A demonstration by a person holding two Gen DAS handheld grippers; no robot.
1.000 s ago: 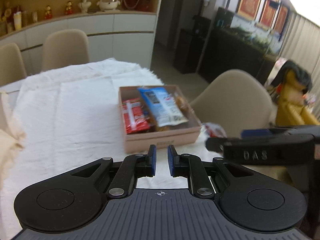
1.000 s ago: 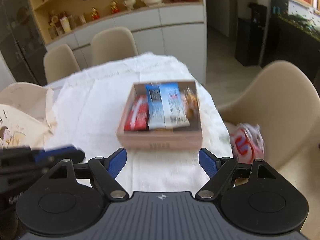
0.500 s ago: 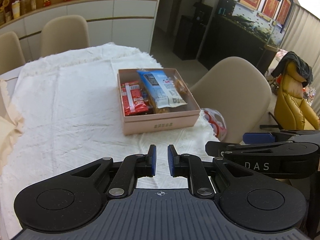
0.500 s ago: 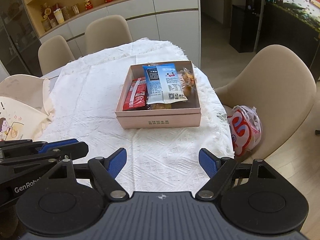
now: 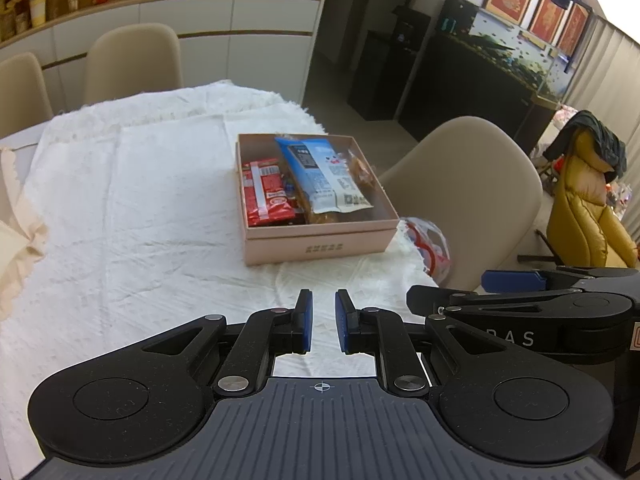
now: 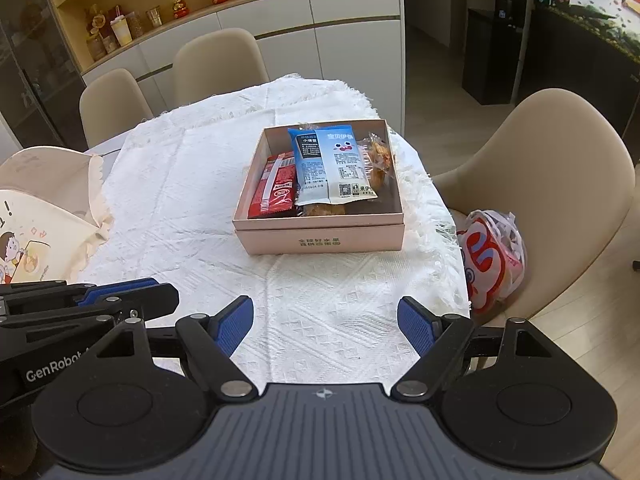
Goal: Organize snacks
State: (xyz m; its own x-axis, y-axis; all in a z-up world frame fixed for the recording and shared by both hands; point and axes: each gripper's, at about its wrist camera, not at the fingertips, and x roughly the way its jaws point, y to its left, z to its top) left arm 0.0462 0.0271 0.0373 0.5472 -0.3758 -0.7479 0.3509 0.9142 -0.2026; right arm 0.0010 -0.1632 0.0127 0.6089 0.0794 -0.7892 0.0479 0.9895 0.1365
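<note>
A pink cardboard box (image 5: 320, 246) (image 6: 320, 242) stands on the white tablecloth near the table's right edge. It holds a red snack pack (image 5: 266, 194) (image 6: 276, 190), a blue-and-white snack bag (image 5: 320, 172) (image 6: 332, 164) and a clear-wrapped pastry (image 5: 360, 170) (image 6: 380, 158). My left gripper (image 5: 321, 320) is nearly shut with a narrow gap and holds nothing, well short of the box. My right gripper (image 6: 326, 322) is open wide and empty, also short of the box. Each gripper shows at the side of the other's view.
A red-and-white plastic bag (image 6: 490, 260) (image 5: 428, 246) lies on the beige chair (image 6: 560, 168) right of the table. A cream tote bag (image 6: 36, 216) sits at the table's left. Two more chairs (image 6: 218, 60) stand behind the table, before a sideboard.
Both views have steadied from blur and pulled slightly back and up from the box. The jaws of both grippers stand as before.
</note>
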